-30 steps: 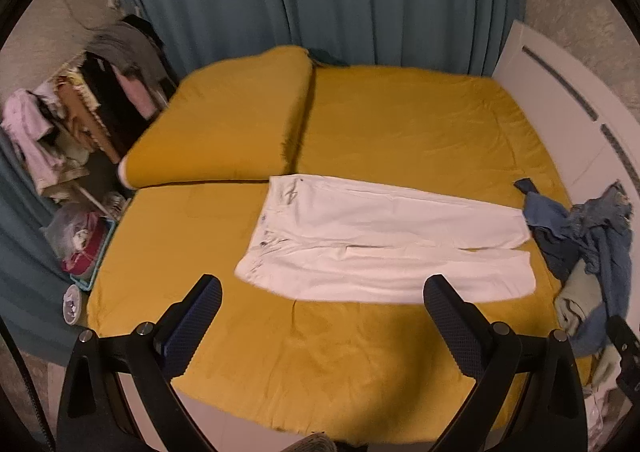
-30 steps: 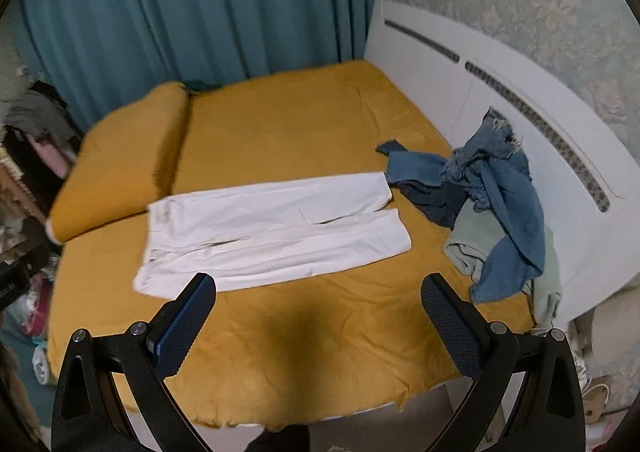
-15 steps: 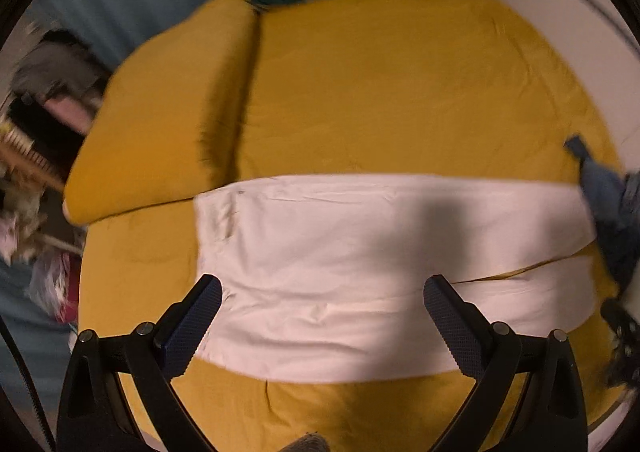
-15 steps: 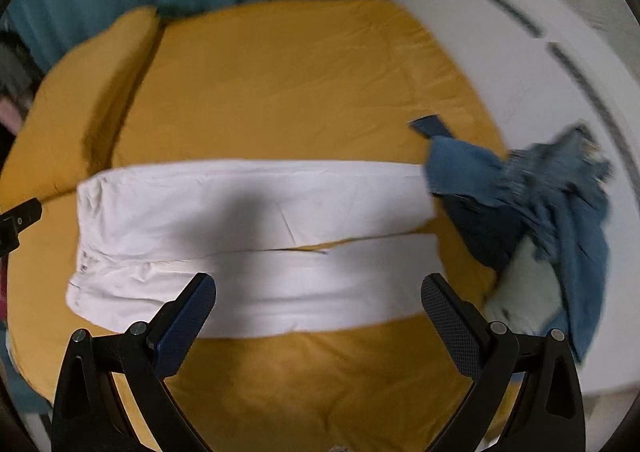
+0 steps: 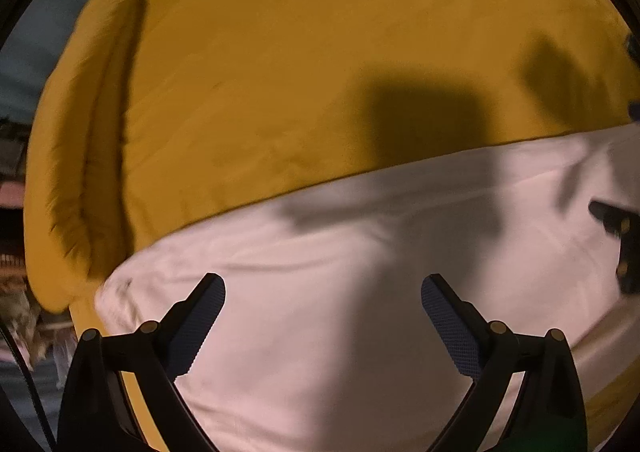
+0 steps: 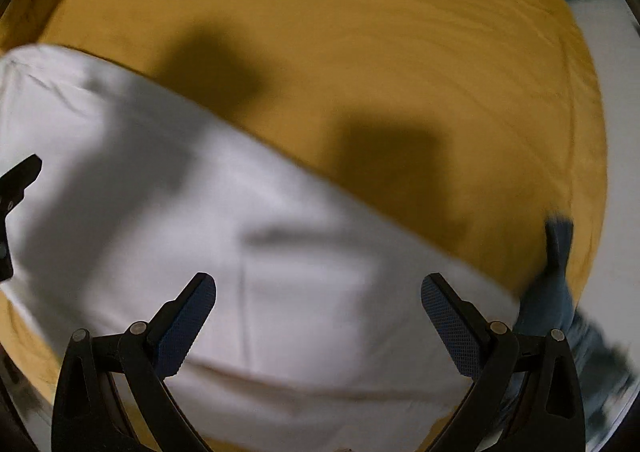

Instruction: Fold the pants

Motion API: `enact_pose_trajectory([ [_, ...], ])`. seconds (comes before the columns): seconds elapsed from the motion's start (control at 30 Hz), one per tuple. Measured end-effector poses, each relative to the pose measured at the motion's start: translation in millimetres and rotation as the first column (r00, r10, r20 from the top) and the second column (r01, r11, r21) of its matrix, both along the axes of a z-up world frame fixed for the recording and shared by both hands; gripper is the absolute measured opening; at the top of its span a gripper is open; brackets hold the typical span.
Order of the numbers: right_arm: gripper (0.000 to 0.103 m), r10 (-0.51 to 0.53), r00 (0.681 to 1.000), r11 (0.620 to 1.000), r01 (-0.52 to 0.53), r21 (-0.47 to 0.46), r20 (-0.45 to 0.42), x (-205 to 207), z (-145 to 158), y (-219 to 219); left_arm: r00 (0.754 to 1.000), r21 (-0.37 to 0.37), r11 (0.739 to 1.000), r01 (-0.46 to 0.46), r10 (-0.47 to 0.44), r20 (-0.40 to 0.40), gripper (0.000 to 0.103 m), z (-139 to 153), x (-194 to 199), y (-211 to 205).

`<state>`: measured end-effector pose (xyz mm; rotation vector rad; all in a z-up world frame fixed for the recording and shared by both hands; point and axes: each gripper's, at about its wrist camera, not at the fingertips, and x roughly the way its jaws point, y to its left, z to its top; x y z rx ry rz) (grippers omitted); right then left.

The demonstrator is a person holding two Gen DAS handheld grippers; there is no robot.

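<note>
The white pants (image 5: 360,272) lie flat across the yellow bed (image 5: 320,52), with a yellow pillow (image 5: 80,140) past their waist end and a blue garment (image 6: 556,292) touching their leg end. The left gripper (image 5: 323,288) and right gripper (image 6: 319,288) both hang over the pants, jaws spread wide, holding nothing.

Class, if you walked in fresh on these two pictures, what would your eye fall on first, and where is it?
The white pants spread flat across the yellow bedspread, filling the lower half of both views. Next, both pairs of tongs, left and right, open above the fabric, casting dark shadows.
</note>
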<state>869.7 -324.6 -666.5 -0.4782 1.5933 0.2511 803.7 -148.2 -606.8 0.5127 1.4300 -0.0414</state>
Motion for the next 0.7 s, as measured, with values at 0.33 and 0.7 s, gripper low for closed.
enact_pose_trajectory([
  [0.33, 0.067, 0.204, 0.957, 0.978, -0.188, 0.094, -0.206, 46.1, -89.1, 18.9, 0.977, -0.043, 0.983, 0.179, -0.183, -0.108, 0.1, -30.5, 23.2, -21.6],
  [0.7, 0.006, 0.24, 0.97, 0.925, -0.236, 0.298, 0.025, 6.7, -35.9, 10.4, 0.863, -0.126, 0.885, 0.448, -0.465, -0.198, 0.088, -29.4, 7.6, -84.9],
])
